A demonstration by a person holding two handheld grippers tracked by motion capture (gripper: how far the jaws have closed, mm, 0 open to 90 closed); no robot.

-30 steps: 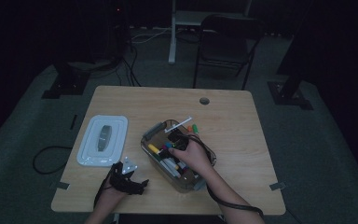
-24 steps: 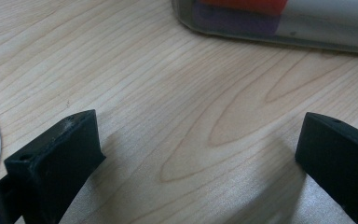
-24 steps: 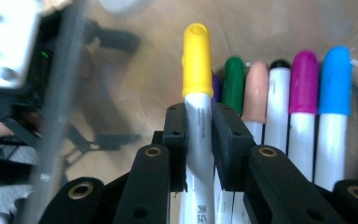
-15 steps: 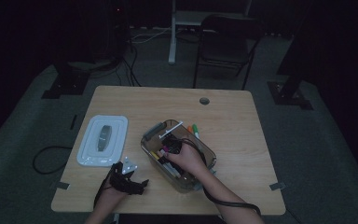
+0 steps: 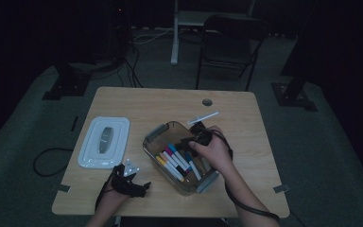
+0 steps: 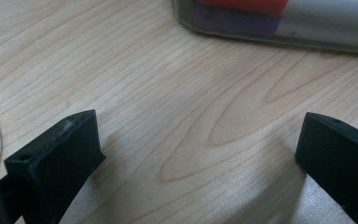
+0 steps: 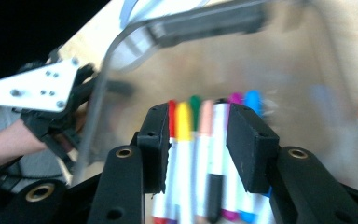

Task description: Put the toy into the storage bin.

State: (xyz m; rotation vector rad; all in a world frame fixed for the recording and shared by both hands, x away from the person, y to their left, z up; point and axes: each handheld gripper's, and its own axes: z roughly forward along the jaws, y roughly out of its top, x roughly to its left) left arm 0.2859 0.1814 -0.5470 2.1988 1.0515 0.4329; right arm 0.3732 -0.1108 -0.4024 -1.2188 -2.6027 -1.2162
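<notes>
A clear plastic bin (image 5: 153,135) stands in the middle of the table with several coloured markers (image 5: 177,161) lying in it. My right gripper (image 5: 194,137) hovers over the bin's far right side. In the right gripper view its jaws (image 7: 198,126) have just been opening; they stand partly apart with nothing between them and the markers (image 7: 186,140) below. My left gripper (image 5: 131,182) rests near the front edge, left of the bin. Its jaws (image 6: 198,140) are wide open over bare wood, with the bin's corner (image 6: 270,23) ahead.
The bin's white lid (image 5: 104,142) lies flat at the table's left. A white marker (image 5: 203,117) lies on the wood just behind the bin. A round hole (image 5: 207,101) sits near the far edge. A chair (image 5: 229,38) stands beyond the table.
My right gripper has risen from the middle of the bin and shifted toward its far right side. The left hand has stayed where it was.
</notes>
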